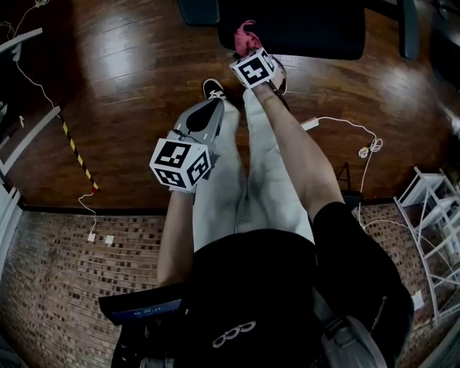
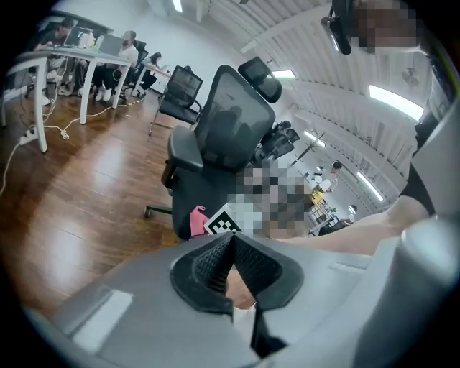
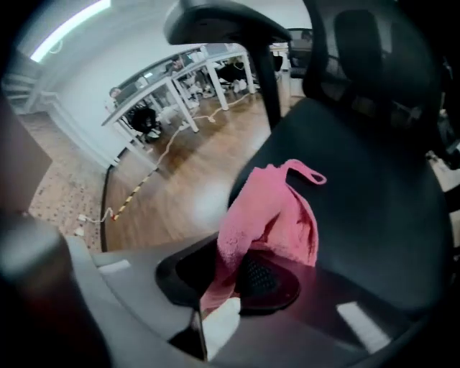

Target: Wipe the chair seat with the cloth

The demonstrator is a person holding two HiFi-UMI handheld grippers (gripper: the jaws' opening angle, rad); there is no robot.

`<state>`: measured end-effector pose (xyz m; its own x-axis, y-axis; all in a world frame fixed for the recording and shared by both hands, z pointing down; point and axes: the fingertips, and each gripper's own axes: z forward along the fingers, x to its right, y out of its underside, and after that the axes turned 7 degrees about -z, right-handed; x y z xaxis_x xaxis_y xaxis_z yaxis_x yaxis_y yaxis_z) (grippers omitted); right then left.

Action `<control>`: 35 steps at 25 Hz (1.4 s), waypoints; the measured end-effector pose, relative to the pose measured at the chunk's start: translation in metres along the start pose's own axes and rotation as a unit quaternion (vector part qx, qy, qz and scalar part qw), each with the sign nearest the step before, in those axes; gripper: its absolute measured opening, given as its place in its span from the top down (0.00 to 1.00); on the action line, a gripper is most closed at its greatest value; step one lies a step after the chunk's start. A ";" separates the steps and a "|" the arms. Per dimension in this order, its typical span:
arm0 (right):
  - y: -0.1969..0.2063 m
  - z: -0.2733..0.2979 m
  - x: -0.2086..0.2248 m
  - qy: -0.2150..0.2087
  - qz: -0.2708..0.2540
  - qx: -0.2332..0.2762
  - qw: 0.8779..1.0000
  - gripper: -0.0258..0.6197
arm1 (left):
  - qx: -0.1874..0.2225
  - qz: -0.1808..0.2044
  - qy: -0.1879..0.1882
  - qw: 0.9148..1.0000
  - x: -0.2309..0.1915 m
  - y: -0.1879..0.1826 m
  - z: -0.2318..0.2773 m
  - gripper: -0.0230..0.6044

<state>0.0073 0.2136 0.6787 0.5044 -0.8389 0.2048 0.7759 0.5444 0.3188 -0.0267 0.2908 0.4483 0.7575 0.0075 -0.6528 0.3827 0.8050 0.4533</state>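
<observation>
Right arm is stretched straight out ahead, and the right gripper [image 1: 250,52] is up at the front edge of the black chair seat [image 1: 302,32], marker cube facing up. The left arm is bent and tucked in close, with the left gripper [image 1: 210,109] low over the person's pale trouser leg, pointing forward, well short of the chair. From the head view the pink cloth [image 1: 246,34] is only a small bunch poking out beyond the right cube at the seat's edge. The right gripper view shows the grip: the fingers [image 3: 269,282] are clamped on the lower end of the cloth, which rises in a crumpled fold with a small loop at its top. The dark seat fills the frame behind it and an armrest [image 3: 215,21] runs overhead. Whether the cloth touches the seat I cannot tell. The left gripper view shows the left fingers [image 2: 208,262] pressed together at the tips with nothing in them. It also takes in the whole chair, backrest [image 2: 233,118] and headrest upright, which the head view crops. That view shows the wooden floor [image 2: 86,187] and white tables [image 2: 72,61] too.
</observation>
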 end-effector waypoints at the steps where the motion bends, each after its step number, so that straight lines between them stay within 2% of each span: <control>1: -0.011 0.005 -0.019 -0.026 -0.013 0.013 0.999 0.86 | 0.002 0.003 -0.008 1.000 -0.005 -0.001 -0.007 0.97; 3: -0.026 0.005 -0.046 -0.058 -0.035 0.025 0.997 0.86 | 0.010 0.007 -0.024 1.000 -0.015 -0.005 -0.022 0.97; 6: -0.040 -0.012 -0.064 -0.069 -0.048 0.039 0.996 0.86 | 0.027 0.005 -0.040 0.999 -0.026 -0.016 -0.043 0.97; 11: -0.034 -0.108 -0.085 -0.079 -0.016 0.063 0.995 0.87 | 0.041 0.023 -0.032 0.998 -0.002 -0.039 -0.082 0.97; 17: -0.058 -0.266 -0.058 -0.009 -0.011 0.154 0.988 0.87 | 0.095 0.071 0.014 0.993 0.068 -0.114 -0.103 0.97; 22: -0.075 -0.370 -0.041 0.043 -0.008 0.246 0.968 0.87 | 0.122 0.119 0.042 0.984 0.123 -0.163 -0.099 0.97; 25: -0.072 -0.419 -0.039 0.080 -0.009 0.291 0.953 0.87 | 0.135 0.135 0.053 0.980 0.154 -0.173 -0.098 0.97; 28: -0.064 -0.451 -0.032 0.088 -0.006 0.322 0.943 0.86 | 0.146 0.147 0.055 0.977 0.182 -0.182 -0.088 0.97; 33: -0.019 -0.490 0.001 0.098 -0.016 0.343 0.934 0.87 | 0.158 0.174 0.045 0.971 0.246 -0.168 -0.053 0.97; 35: -0.013 -0.498 0.009 0.101 -0.018 0.346 0.932 0.87 | 0.159 0.183 0.044 0.969 0.258 -0.166 -0.046 0.97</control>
<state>0.1901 0.2001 0.2150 0.5979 -0.8012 0.0257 0.3986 0.3249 0.8577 0.0803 0.1863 0.1766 0.8308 0.3192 -0.4560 0.2514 0.5158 0.8190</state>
